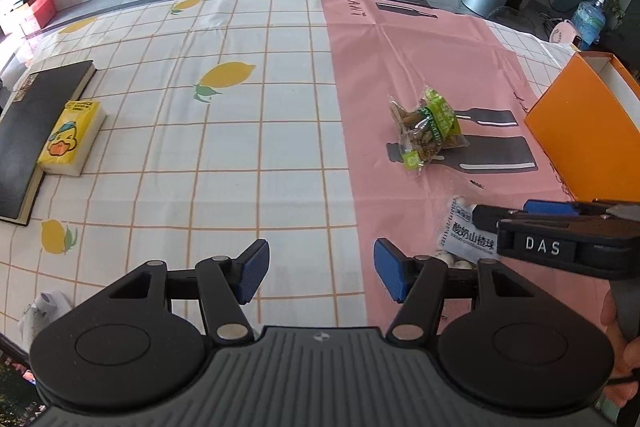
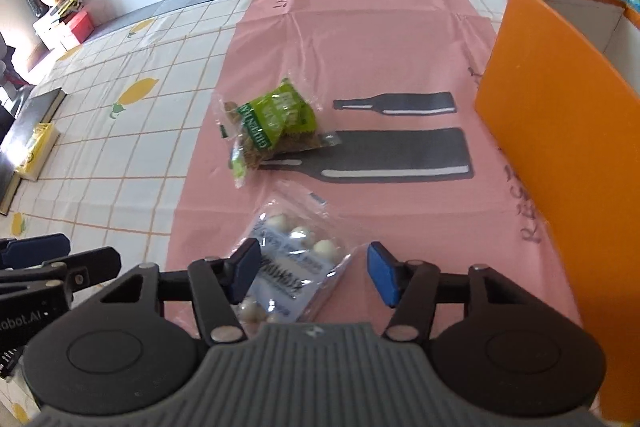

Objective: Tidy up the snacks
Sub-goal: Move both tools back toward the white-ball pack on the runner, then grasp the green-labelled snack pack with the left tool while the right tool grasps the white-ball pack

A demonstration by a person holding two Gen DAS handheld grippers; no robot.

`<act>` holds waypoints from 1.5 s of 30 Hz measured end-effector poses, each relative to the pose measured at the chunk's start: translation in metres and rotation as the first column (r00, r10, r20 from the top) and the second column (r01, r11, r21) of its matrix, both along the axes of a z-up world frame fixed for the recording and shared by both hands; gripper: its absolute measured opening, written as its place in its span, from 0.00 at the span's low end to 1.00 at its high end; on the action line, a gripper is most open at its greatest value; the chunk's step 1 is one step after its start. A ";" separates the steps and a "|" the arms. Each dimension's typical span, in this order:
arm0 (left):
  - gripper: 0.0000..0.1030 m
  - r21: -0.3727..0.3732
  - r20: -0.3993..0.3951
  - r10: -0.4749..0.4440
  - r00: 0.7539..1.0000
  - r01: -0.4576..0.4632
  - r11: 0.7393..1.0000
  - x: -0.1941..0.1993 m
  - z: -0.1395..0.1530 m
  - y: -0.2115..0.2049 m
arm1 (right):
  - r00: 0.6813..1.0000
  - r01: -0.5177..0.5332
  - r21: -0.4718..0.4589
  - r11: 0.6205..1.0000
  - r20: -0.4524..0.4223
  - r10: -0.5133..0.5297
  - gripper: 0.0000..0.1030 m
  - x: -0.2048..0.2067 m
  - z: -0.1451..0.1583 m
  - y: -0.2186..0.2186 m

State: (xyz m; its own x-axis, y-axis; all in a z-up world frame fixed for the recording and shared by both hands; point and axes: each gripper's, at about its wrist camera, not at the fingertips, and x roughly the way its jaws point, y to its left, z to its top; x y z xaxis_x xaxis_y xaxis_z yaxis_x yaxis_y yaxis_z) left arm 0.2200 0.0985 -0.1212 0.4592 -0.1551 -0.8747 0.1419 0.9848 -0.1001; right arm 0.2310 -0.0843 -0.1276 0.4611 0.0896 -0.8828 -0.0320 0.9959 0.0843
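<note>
Right gripper (image 2: 312, 277) angled down at table, jaws apart, straddling clear packet of white balls (image 2: 290, 267); left pad touching or nearly touching packet, right pad clear of it, no firm clamp visible. Packet lies flat on pink mat (image 2: 400, 219), long axis running diagonally away from gripper. Left gripper (image 1: 320, 273) open, empty, just left of packet. Green snack bag (image 2: 272, 127) farther ahead. Orange box (image 2: 552, 147) stands to right, likely destination.

The right gripper (image 2: 314, 273) hangs over the pink mat (image 2: 360, 67), its blue pads either side of a clear packet of white balls (image 2: 292, 267), neither pad plainly pressing it; a green snack bag (image 2: 272, 127) lies beyond, mid-mat; an orange box (image 2: 560, 147) stands at the mat's right edge; the left gripper (image 2: 40, 267) shows at the lower left.
</note>
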 end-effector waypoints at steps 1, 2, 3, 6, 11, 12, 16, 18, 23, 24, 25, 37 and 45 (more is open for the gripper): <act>0.69 -0.010 -0.008 -0.011 1.000 0.010 1.000 0.001 -0.001 -0.003 | 1.000 -0.004 -0.025 1.000 0.003 0.004 0.54 0.002 0.001 -0.004; 0.69 -0.019 -0.013 -0.017 1.000 0.016 1.000 0.002 -0.003 -0.006 | 1.000 -0.007 -0.041 0.999 0.007 0.008 0.54 0.005 0.002 -0.011; 0.69 -0.021 -0.015 -0.020 1.000 0.020 1.000 0.002 -0.004 -0.010 | 1.000 -0.008 -0.038 0.999 0.007 0.009 0.54 0.006 0.004 -0.017; 0.68 -0.020 -0.027 -0.047 0.999 0.047 0.999 0.001 -0.009 -0.017 | 1.000 -0.014 0.016 1.000 -0.002 0.014 0.54 0.004 0.007 -0.027; 0.50 -0.098 -0.074 -0.086 0.994 0.079 0.992 -0.003 -0.017 -0.022 | 1.000 -0.019 0.098 0.995 -0.019 0.021 0.55 -0.016 0.005 -0.024; 0.46 -0.112 -0.079 -0.095 0.992 0.086 0.990 -0.003 -0.019 -0.024 | 1.000 -0.018 0.107 0.994 -0.017 0.020 0.55 -0.021 0.004 -0.023; 0.42 -0.177 -0.080 -0.144 0.986 0.128 0.976 -0.005 -0.023 -0.033 | 1.000 0.003 0.133 0.991 -0.009 -0.002 0.48 -0.034 0.001 -0.031; 0.42 -0.204 -0.073 -0.175 0.982 0.157 0.966 -0.004 -0.025 -0.040 | 0.999 0.032 0.152 0.988 -0.018 -0.030 0.44 -0.038 -0.001 -0.042; 0.42 -0.248 -0.060 -0.242 0.968 0.220 0.943 -0.001 -0.030 -0.060 | 0.995 0.095 0.175 0.980 -0.024 -0.092 0.44 -0.040 -0.002 -0.067; 0.42 -0.253 -0.057 -0.252 0.966 0.231 0.940 0.001 -0.031 -0.064 | 0.995 0.103 0.182 0.978 -0.022 -0.100 0.45 -0.040 -0.002 -0.071; 0.42 -0.257 -0.056 -0.260 0.964 0.238 0.937 0.001 -0.031 -0.067 | 0.994 0.110 0.187 0.976 -0.020 -0.109 0.45 -0.041 -0.002 -0.074; 0.54 -0.128 -0.054 -0.317 0.947 0.308 0.943 -0.003 -0.014 -0.061 | 0.994 0.107 0.302 0.947 0.005 -0.113 0.62 -0.041 -0.003 -0.073; 0.60 0.056 0.041 -0.240 0.970 0.237 0.970 0.007 0.000 -0.037 | 0.997 0.050 0.223 0.974 0.039 -0.060 0.77 -0.035 -0.007 -0.034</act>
